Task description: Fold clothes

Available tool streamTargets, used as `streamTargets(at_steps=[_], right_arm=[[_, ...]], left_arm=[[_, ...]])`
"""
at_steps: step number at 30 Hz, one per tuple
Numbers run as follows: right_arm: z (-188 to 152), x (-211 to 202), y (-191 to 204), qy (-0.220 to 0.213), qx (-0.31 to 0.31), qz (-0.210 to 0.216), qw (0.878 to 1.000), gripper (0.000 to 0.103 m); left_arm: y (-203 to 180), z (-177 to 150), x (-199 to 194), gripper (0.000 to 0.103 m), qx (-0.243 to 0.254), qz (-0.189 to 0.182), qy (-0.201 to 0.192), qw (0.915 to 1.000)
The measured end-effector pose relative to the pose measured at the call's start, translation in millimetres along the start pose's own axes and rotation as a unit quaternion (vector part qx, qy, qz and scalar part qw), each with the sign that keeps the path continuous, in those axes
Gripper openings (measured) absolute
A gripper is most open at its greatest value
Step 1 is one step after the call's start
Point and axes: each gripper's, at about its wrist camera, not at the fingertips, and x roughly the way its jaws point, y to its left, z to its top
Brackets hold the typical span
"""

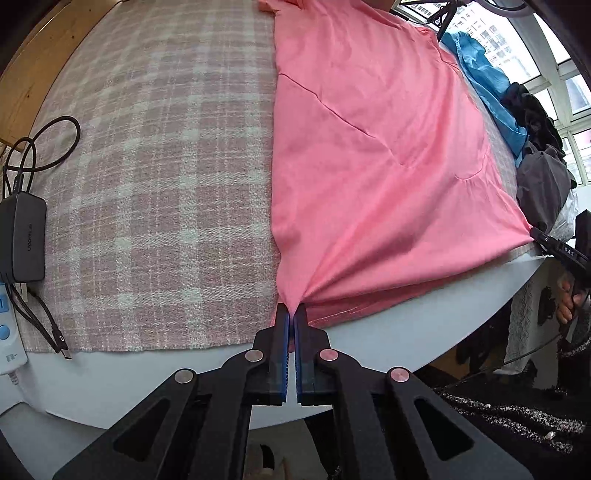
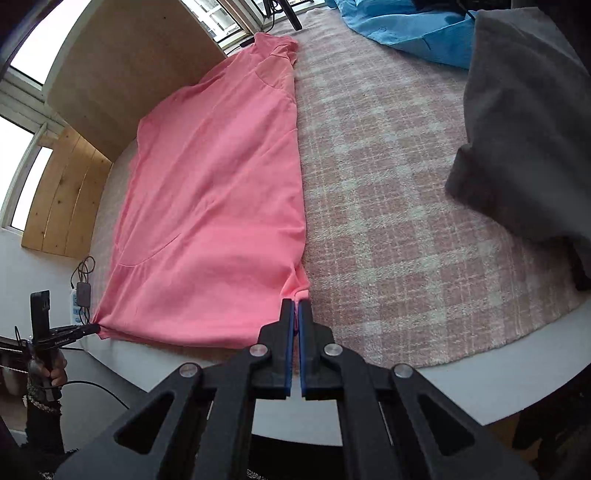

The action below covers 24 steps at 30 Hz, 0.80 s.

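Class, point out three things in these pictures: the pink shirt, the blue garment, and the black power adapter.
pink shirt [image 1: 369, 166]: left wrist view, middle of the spread fabric.
blue garment [image 2: 406, 26]: right wrist view, on its crumpled fabric.
black power adapter [image 1: 24, 236]: left wrist view, its top face.

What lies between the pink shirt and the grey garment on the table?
Only bare plaid cloth lies between the pink shirt and the grey garment, nothing on it; the right wrist view shows this.
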Motion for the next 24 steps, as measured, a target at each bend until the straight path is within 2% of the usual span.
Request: streamTargets(at_steps=[3,6,8,11,12,14,17,19,21,22,23,24], right_arm=[[-8.1,-13.7,-6.0,-0.014,0.006,-0.025,1.000,0.002],[-14.1,-21.8,-19.1,0.000,0.030,-0.002,1.000,0.003],[-18.2,-29.6,-22.0,-0.012,0.036,0.007,0.999,0.003],[-24.9,-37.2,-22.3,-0.032,0.022,0.002,0.999,0.013],[-27.2,-35.3,-21.3,-0.033,0.011,-0.003,0.999,0.019],[-31.9,-27.2,-18.9,-0.029,-0.015,-0.012,0.999,0.023],[-32.1,-12.1,-11.0,-0.014,-0.058,-0.026,0.998,0.027],[-34.1,-3.6,-5.5,-0.008,-0.090,-0.034,0.995,0.039],[-35.1,4.3,0.3,-0.003,-0.119,-0.044,0.992,0.040],[-35.0,8.3,2.4,0.002,-0.130,-0.048,0.990,0.040],[-34.9,12.3,4.4,0.006,-0.141,-0.052,0.989,0.039],[-34.7,14.6,5.8,0.012,-0.147,-0.050,0.988,0.032]], left_arm=[[-11.7,-3.2,-3.5,0.002,0.033,0.004,-0.007,0.9994],[-14.4,-6.2,-5.5,0.002,0.043,0.005,-0.014,0.9990],[-12.9,-10.7,-7.7,0.001,0.043,0.002,-0.021,0.9989],[-12.7,-21.8,-9.0,0.002,0.049,-0.006,-0.025,0.9985],[-14.1,-24.9,-8.0,0.002,0.051,-0.006,-0.026,0.9983],[-19.2,-28.5,-3.3,0.008,0.059,-0.006,-0.024,0.9980],[-28.3,-22.5,0.9,0.018,0.073,0.015,-0.031,0.9967],[-37.3,-16.4,10.1,0.018,0.082,0.026,-0.033,0.9957],[-45.0,-12.1,18.4,0.014,0.091,0.028,-0.025,0.9951],[-47.3,-11.5,20.9,0.000,0.095,0.031,-0.022,0.9948],[-49.4,-11.1,22.8,0.000,0.098,0.033,-0.020,0.9945],[-50.0,-11.3,21.6,0.000,0.097,0.033,-0.021,0.9945]])
